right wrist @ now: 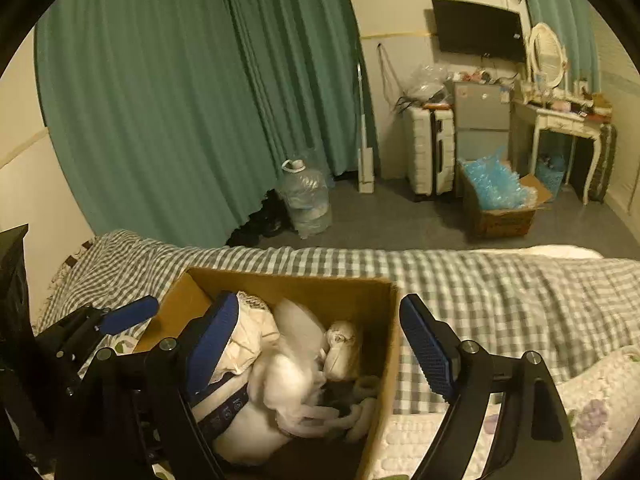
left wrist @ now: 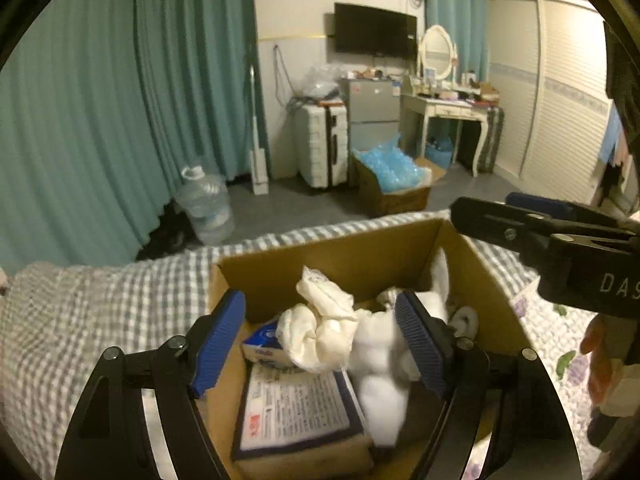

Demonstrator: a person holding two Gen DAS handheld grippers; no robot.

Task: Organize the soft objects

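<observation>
An open cardboard box (left wrist: 332, 256) sits on the bed and also shows in the right wrist view (right wrist: 384, 344). It holds soft items: a crumpled cream cloth (left wrist: 320, 324), a white fluffy piece (left wrist: 380, 364), a blue tissue pack (left wrist: 262, 346) and a flat printed package (left wrist: 296, 412). The right wrist view shows white cloth (right wrist: 292, 364) and a small plush (right wrist: 344, 348) in it. My left gripper (left wrist: 320, 344) is open over the box, holding nothing. My right gripper (right wrist: 320, 348) is open over the box's right side, empty. It shows in the left wrist view (left wrist: 520, 228).
The box rests on a grey checked bedspread (right wrist: 500, 292) with a floral quilt (right wrist: 592, 400) at the right. On the floor beyond stand a water jug (right wrist: 306, 200), a white suitcase (right wrist: 430, 148), a box of blue plastic (right wrist: 500, 200), a dressing table (right wrist: 560, 124) and teal curtains (right wrist: 180, 100).
</observation>
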